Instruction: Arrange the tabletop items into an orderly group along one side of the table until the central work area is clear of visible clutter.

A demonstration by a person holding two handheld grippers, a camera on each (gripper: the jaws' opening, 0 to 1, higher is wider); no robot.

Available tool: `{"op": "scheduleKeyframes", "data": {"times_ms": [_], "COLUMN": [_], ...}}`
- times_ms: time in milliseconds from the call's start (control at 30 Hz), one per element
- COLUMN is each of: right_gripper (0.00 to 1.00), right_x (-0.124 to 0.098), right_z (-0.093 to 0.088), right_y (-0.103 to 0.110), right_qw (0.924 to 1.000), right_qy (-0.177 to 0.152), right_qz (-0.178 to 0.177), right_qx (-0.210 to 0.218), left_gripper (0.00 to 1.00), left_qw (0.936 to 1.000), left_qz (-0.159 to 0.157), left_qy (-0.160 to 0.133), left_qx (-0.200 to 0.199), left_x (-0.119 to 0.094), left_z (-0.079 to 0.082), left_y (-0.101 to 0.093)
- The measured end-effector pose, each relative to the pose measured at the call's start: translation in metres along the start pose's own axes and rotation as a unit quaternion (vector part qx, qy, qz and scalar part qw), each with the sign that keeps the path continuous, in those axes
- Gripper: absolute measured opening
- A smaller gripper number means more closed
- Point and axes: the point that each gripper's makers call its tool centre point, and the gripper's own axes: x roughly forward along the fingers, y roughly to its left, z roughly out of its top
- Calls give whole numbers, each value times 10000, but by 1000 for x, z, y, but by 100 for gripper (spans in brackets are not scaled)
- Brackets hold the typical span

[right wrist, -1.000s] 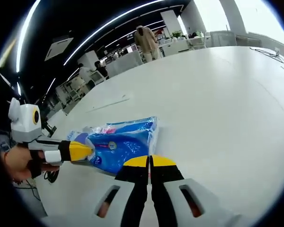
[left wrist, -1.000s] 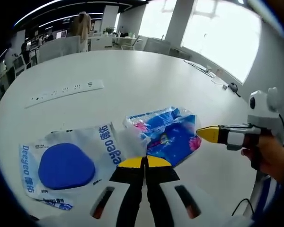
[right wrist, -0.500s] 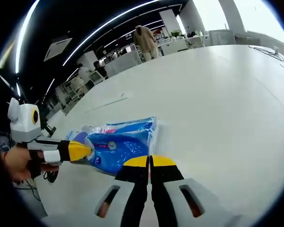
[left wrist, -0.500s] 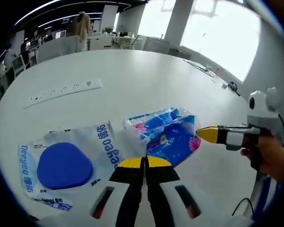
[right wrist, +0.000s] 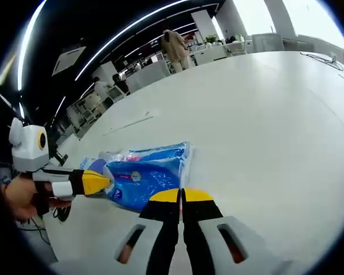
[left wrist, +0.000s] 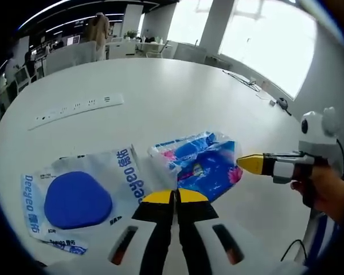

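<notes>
A blue tissue packet (left wrist: 203, 163) with pink print lies on the white table (left wrist: 160, 91). My left gripper (left wrist: 175, 196) is shut, its yellow tips pinching the packet's clear near flap. The right gripper (left wrist: 247, 163) comes in from the right, shut on the packet's far corner. To the left lies a white packet with a blue disc (left wrist: 80, 197). In the right gripper view the tissue packet (right wrist: 146, 172) lies just ahead of my right gripper (right wrist: 182, 196). There the left gripper (right wrist: 97, 182) meets its other end.
A long white power strip (left wrist: 74, 107) lies flat farther back on the table, also visible as the power strip (right wrist: 129, 125). Cables (left wrist: 246, 85) trail near the table's right rim. A hand (left wrist: 327, 192) holds the right gripper. Chairs and a standing person (left wrist: 97, 28) are beyond the table.
Almost nothing has moved. Both grippers stay shut at the ends of the tissue packet, with only a slight camera drift.
</notes>
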Motion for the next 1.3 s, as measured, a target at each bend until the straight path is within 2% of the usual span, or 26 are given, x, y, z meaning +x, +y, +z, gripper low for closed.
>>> {"op": "scheduleKeyframes", "data": {"times_ms": [833,967,1300], "right_gripper": [1,1,1], "right_x": [1,2,1], "right_z": [-5,-5,-3], "right_y": [0,0,2], "right_qw": [10000,10000,10000], "right_qy": [75,79,48], "right_qz": [24,18,26], "right_qx": [49,47,42], "left_gripper": [6,10,14], "left_qw": [9999,9998,9995], "left_qz": [-25,-38,-55], "left_qy": [9,23,-30], "left_qx": [153,214,314], "left_x": [0,0,-3], "left_z": [0,-2,0], "left_y": [-2,-4,-6]}}
